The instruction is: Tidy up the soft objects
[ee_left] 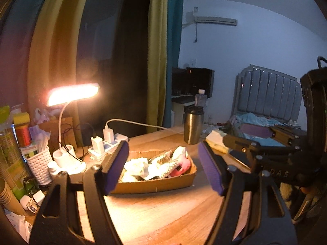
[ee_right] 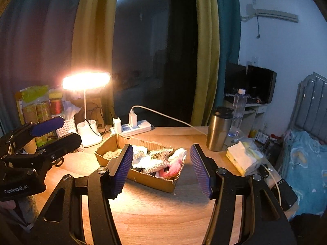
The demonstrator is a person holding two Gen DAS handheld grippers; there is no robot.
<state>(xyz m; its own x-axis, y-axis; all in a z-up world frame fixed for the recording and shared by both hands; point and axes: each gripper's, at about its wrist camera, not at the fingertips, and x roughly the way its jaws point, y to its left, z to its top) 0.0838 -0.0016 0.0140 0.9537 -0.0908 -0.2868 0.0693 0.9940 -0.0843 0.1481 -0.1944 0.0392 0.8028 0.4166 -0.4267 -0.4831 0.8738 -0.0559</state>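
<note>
A shallow cardboard tray (ee_left: 155,185) (ee_right: 151,180) lies on the wooden table, holding a heap of soft things: crumpled white pieces (ee_left: 137,166) (ee_right: 151,163) and a pink one (ee_left: 184,164) (ee_right: 173,170). My left gripper (ee_left: 163,167) hovers in front of the tray, open, with nothing between its purple pads. My right gripper (ee_right: 161,169) hovers beside it, also open and empty. Each shows in the other's view: the right gripper (ee_left: 245,136) at the right, the left gripper (ee_right: 59,133) at the left. Both are held above the table, short of the tray.
A lit desk lamp (ee_right: 85,80) and a power strip (ee_right: 132,127) with chargers stand behind the tray. A steel tumbler (ee_right: 218,129), a water bottle (ee_right: 238,112) and a tissue pack (ee_right: 243,157) are to the right. A white basket (ee_left: 39,164) and cluttered containers fill the left edge.
</note>
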